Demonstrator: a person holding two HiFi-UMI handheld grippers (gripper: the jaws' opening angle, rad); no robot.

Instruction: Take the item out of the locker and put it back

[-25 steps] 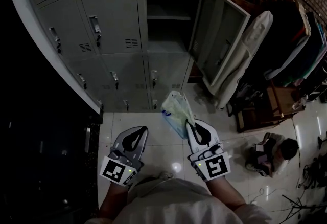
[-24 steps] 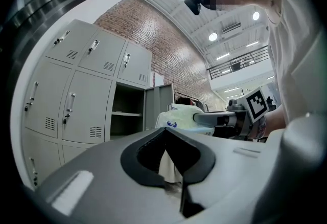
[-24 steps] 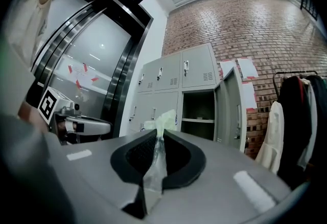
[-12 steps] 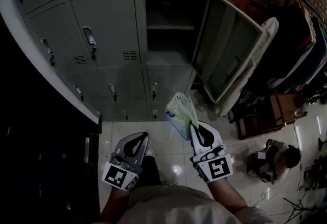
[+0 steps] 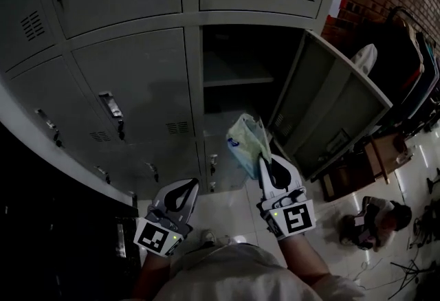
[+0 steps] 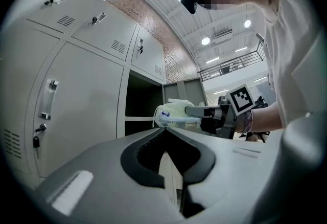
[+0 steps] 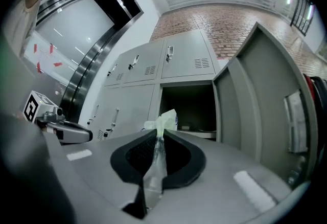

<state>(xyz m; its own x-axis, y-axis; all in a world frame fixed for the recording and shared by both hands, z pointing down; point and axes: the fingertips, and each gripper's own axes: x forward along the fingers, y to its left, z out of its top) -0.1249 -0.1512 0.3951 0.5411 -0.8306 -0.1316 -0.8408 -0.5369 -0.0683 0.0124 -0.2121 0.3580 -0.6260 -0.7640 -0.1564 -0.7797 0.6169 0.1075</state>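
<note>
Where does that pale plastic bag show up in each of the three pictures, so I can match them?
Head view: the bag is at centre, pinched by the right gripper, in front of the open locker.
Left gripper view: the bag is at centre, just right of the open locker.
Right gripper view: the bag is at lower centre, between the jaws.
Shared landmark: the open locker.

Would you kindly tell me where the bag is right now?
In the head view, the bag is centre-right, pinched in the right hand-held gripper, just in front of the open locker.
</note>
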